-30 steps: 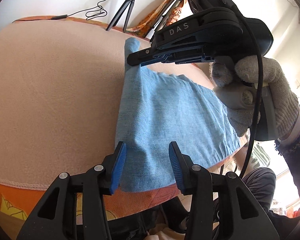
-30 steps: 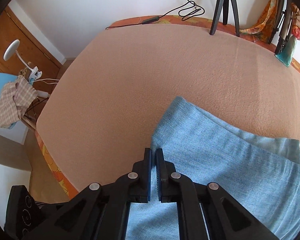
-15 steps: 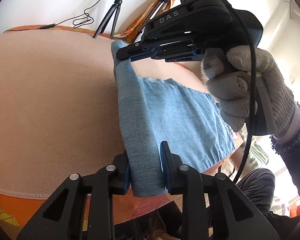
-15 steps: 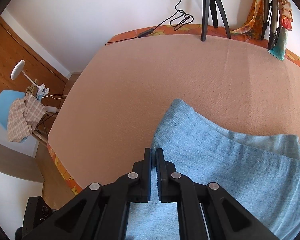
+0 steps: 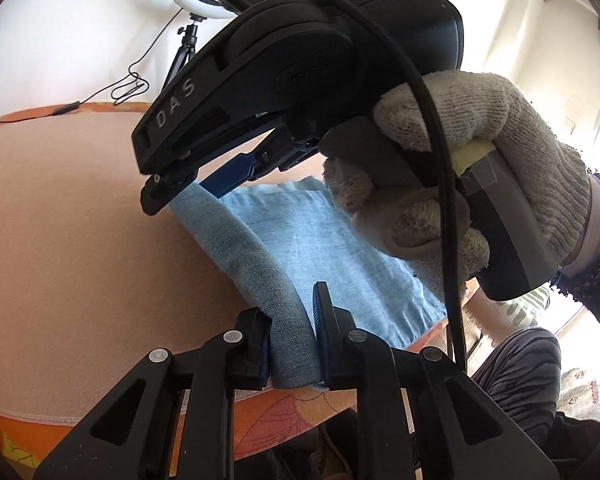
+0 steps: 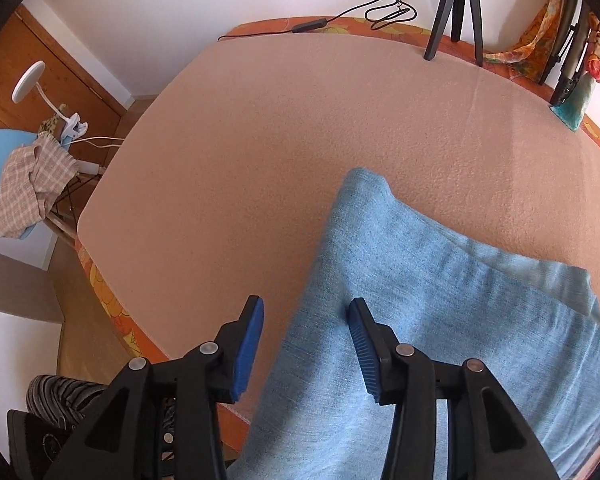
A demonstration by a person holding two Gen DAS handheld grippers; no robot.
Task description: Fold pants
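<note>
A: What is between the fingers of the right gripper (image 6: 306, 346)?
B: The folded edge of the light blue pants (image 6: 440, 312); the blue pads stand wide apart and do not press it.
A: Where do the pants lie?
B: On the peach surface (image 6: 280, 140); a black tripod (image 6: 456, 8) stands at its far edge

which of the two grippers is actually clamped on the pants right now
The left gripper: its pads pinch the pants fold at the near edge. The right gripper stands open above the cloth.
</note>
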